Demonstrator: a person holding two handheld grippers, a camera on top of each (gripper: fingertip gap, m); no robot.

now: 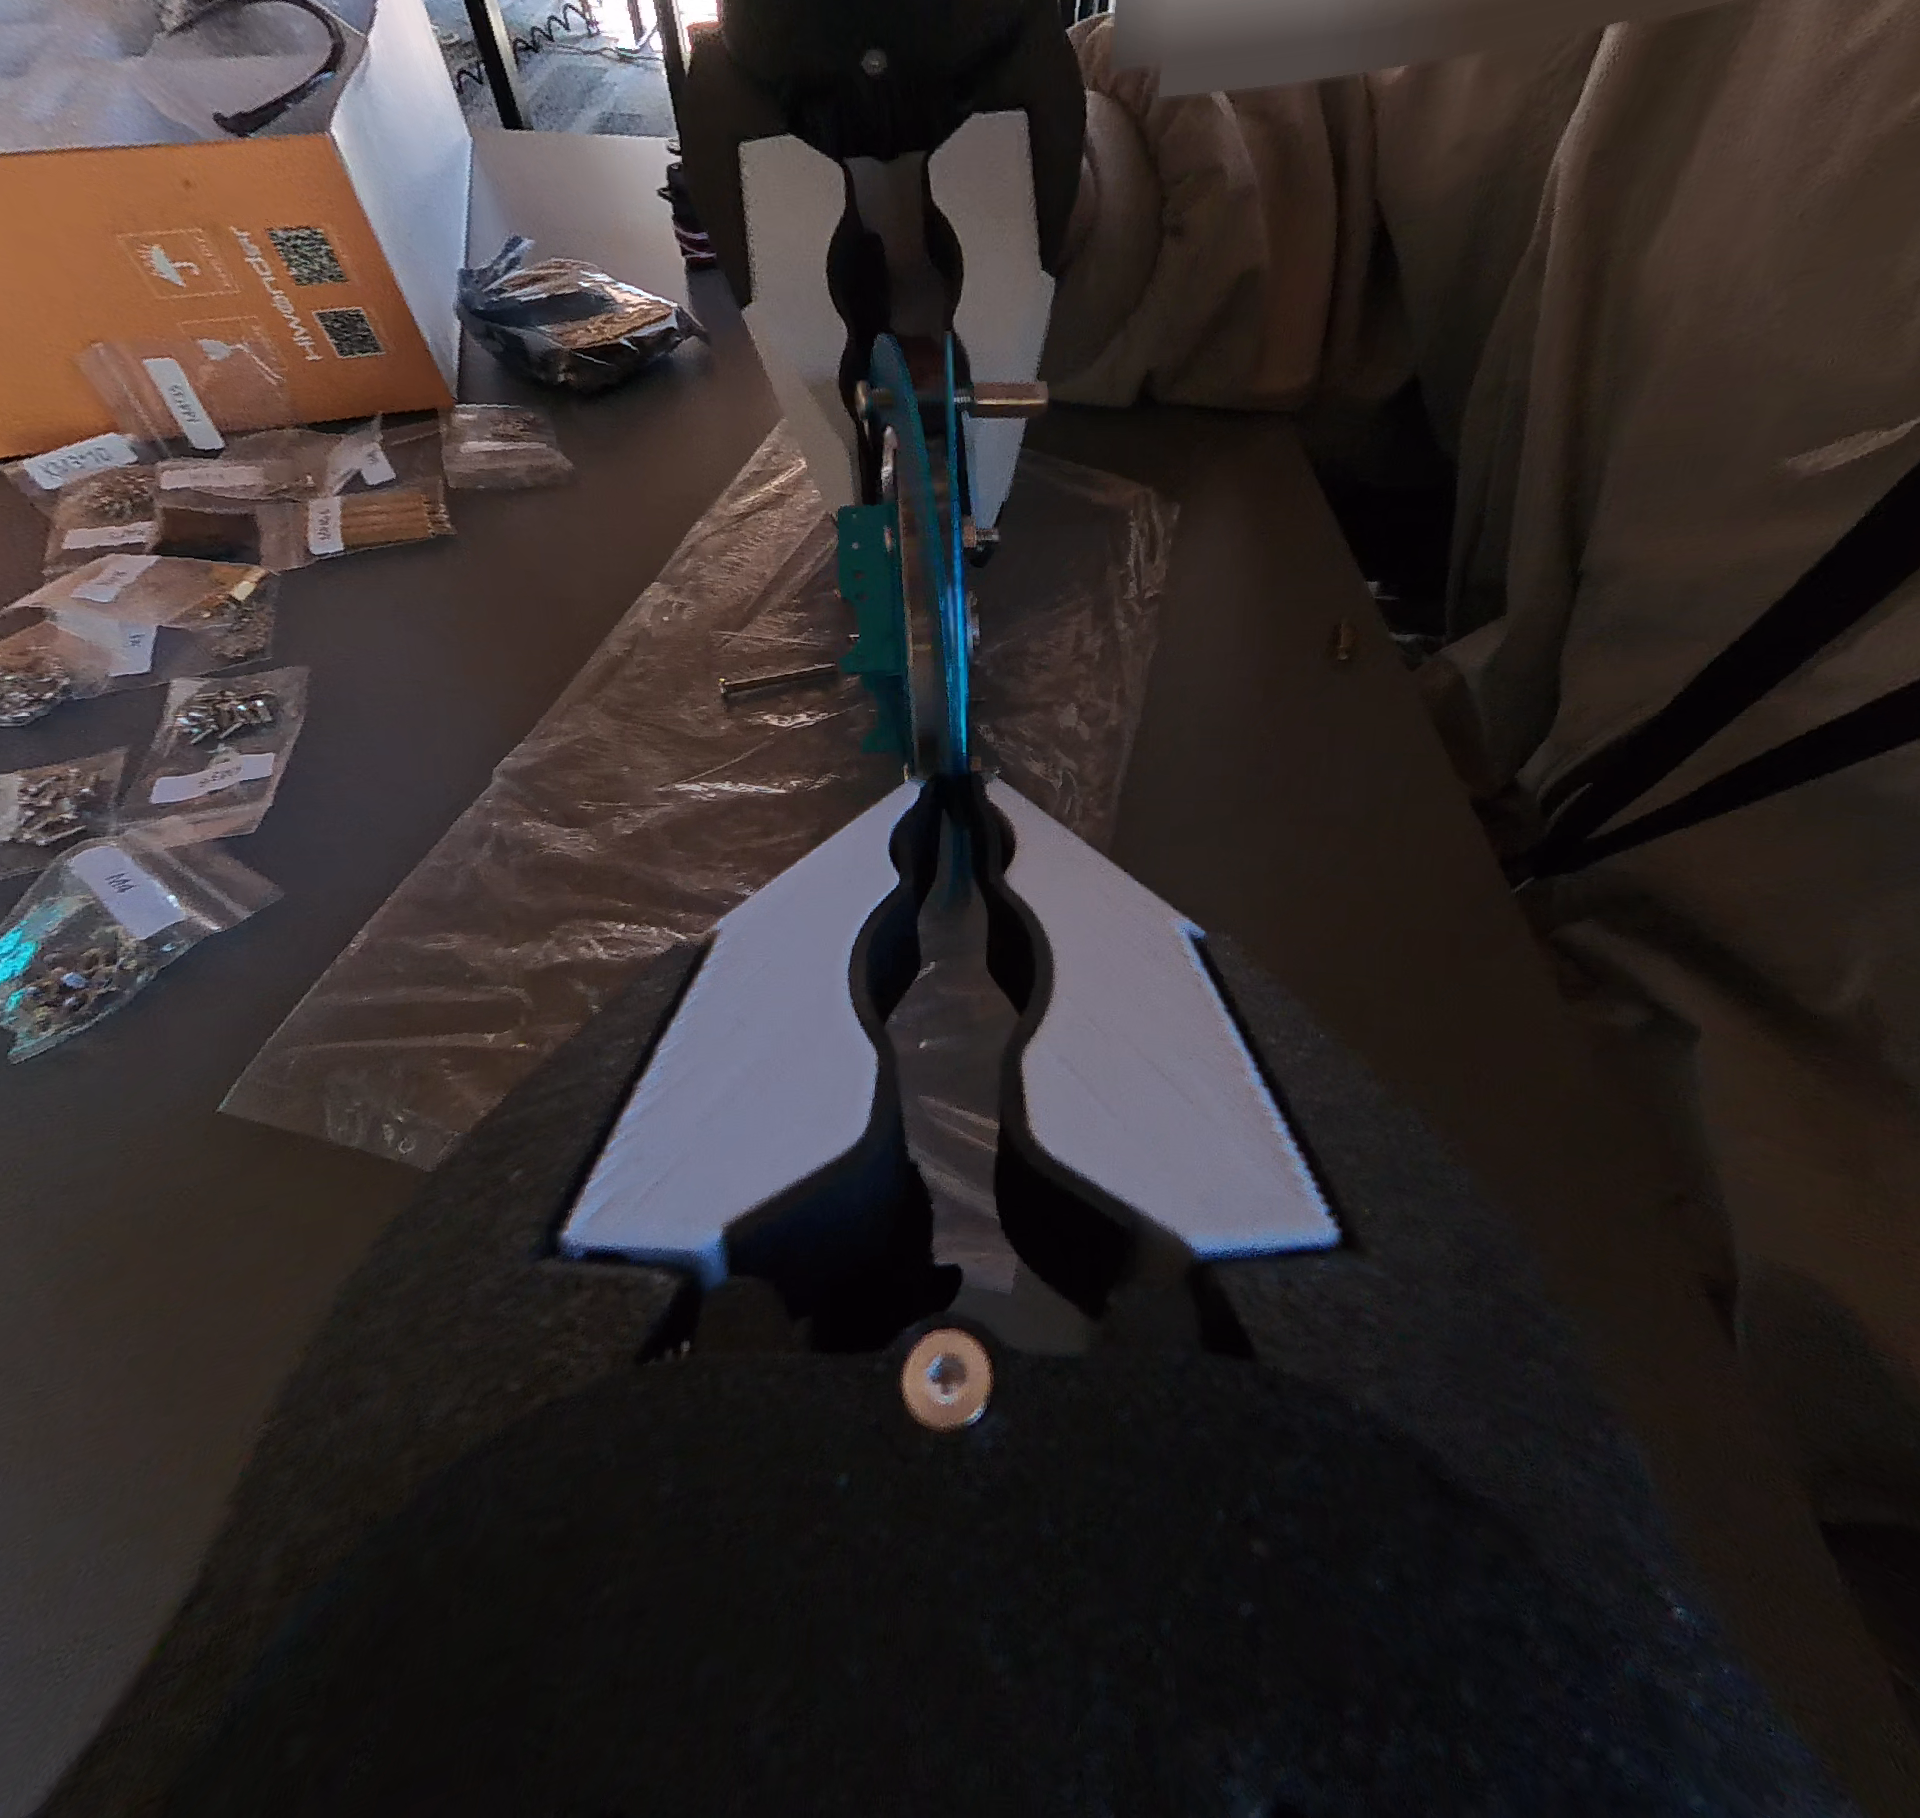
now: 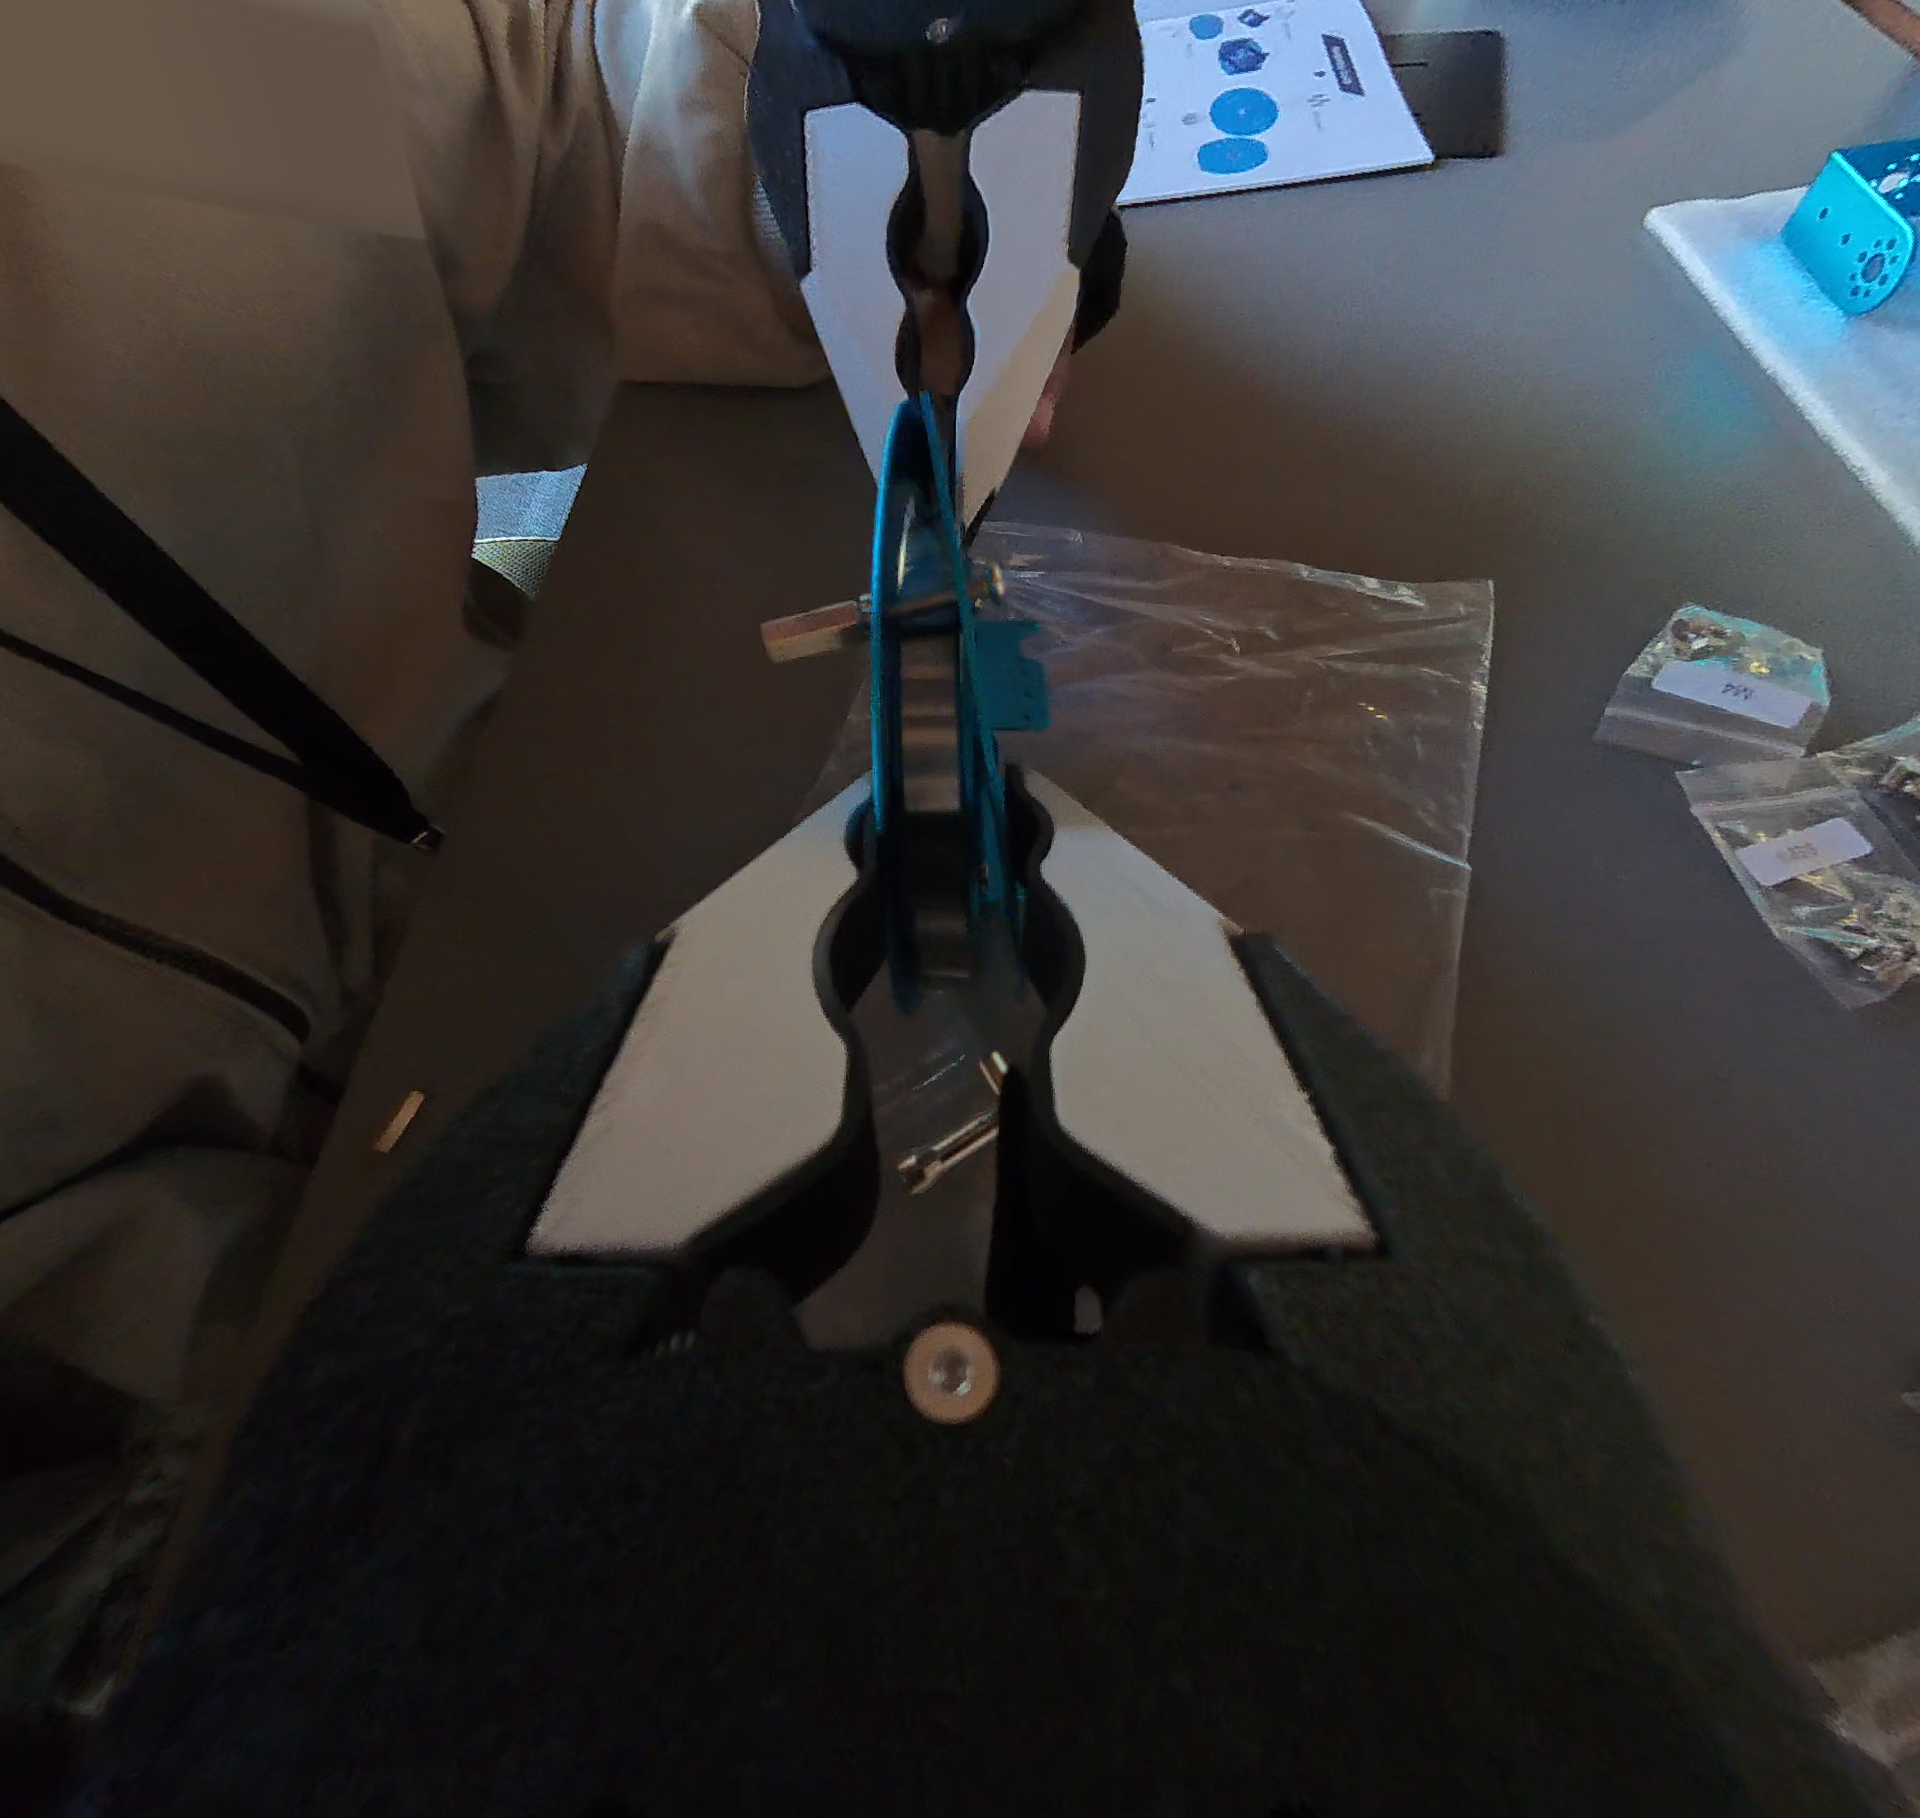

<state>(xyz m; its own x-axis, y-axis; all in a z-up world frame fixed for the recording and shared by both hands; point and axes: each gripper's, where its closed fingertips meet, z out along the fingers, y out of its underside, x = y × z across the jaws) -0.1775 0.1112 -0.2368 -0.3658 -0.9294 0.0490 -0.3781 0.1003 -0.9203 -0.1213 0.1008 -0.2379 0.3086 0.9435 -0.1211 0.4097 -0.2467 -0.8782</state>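
A blue disc assembly of two round plates, with a teal bracket and a brass standoff, hangs edge-on above the dark table. My left gripper is shut on its near rim. My right gripper grips the far rim from the opposite side. In the right wrist view the assembly sits between my right gripper's jaws, and my left gripper pinches the far edge. A loose screw lies below on a clear plastic bag.
An orange box, several small bags of screws and a black bagged part lie at left. A booklet, a blue bracket on a white pad and more bags lie at right. A person in beige sits at the table edge. My right fingertips sit around 7 cm from my left ones.
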